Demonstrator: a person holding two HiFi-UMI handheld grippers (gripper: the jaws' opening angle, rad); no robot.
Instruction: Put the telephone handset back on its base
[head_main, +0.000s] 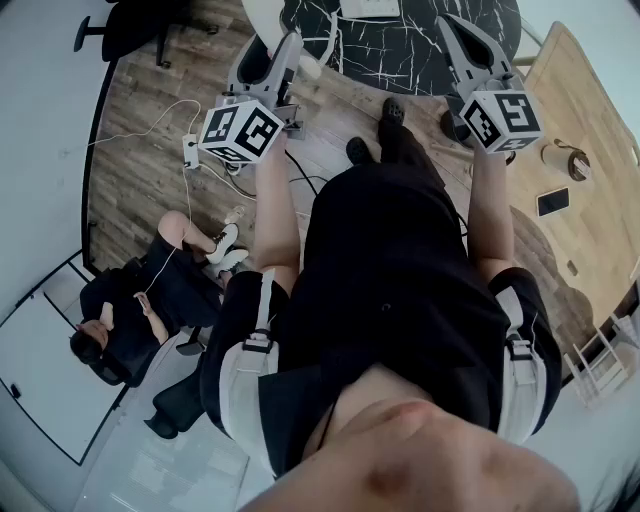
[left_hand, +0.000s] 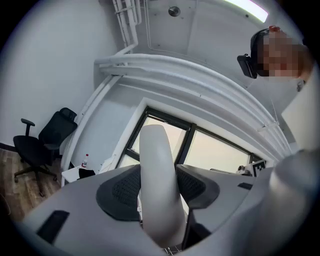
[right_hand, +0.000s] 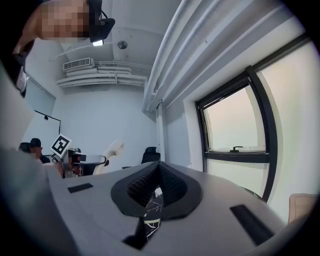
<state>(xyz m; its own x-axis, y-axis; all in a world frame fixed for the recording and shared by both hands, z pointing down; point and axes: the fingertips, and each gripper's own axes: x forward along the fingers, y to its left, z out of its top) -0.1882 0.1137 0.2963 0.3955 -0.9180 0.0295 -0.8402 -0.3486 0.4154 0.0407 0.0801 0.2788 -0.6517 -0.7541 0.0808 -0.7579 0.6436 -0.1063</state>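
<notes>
Currently the left gripper (left_hand: 159, 189) pinches the cream, curved plastic telephone handset (left_hand: 156, 150) between its dark ribbed pads, near the black marble-patterned table (head_main: 400, 50). The right gripper (right_hand: 157, 175) has its jaws pressed together, empty.

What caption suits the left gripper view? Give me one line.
Left gripper clamps the white telephone handset between its dark pads, windows behind.

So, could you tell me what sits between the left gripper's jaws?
The white handset, clamped between them; the left gripper view shows it.
</notes>
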